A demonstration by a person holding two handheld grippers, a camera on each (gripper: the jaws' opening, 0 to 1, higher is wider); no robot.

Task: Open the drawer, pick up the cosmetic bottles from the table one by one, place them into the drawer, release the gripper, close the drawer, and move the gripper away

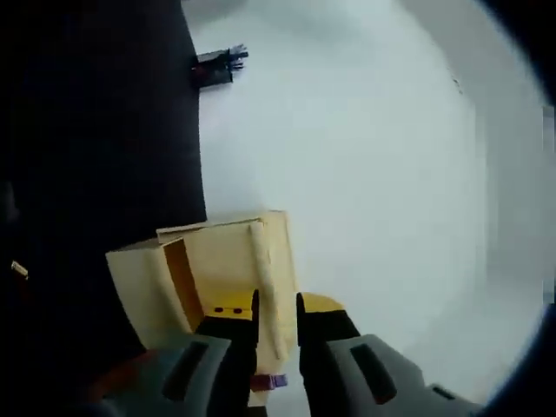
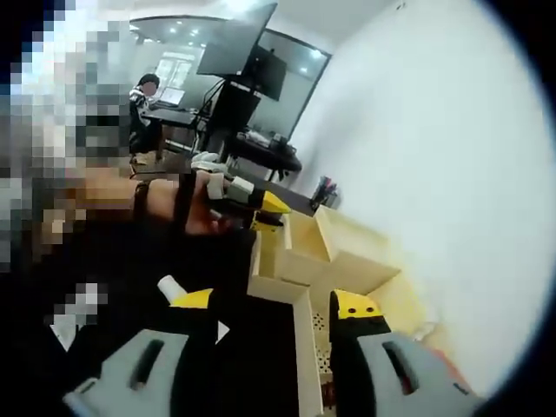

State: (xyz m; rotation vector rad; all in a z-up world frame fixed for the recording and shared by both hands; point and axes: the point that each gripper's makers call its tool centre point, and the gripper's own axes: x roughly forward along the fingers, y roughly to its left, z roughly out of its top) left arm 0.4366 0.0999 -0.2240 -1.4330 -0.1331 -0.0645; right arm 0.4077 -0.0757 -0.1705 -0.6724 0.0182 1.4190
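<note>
We see a pale cream wooden drawer box (image 1: 228,261), plain; black tabletop (image 1: 95,174); white wall (image 1: 365,156). Left gripper (image 1: 277,326) grey w/ black jaws, yellow tips; right gripper (image 2: 278,326) same colours.

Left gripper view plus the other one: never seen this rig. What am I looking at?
There is no robot here. A person holds a two-jaw gripper in each hand, and a fisheye camera rides on each one, looking forward along its jaws.

The left gripper view shows the left gripper from behind. Its jaws stand on either side of a pale wooden strip on the wooden drawer box. Whether they actually clamp the strip is hard to tell. The box stands on a black table against a white wall.

The right gripper view shows the right gripper with its jaws wide apart and nothing between them. Farther off, the person's hand brings the left gripper to the same box. An office with a monitor is behind.
</note>
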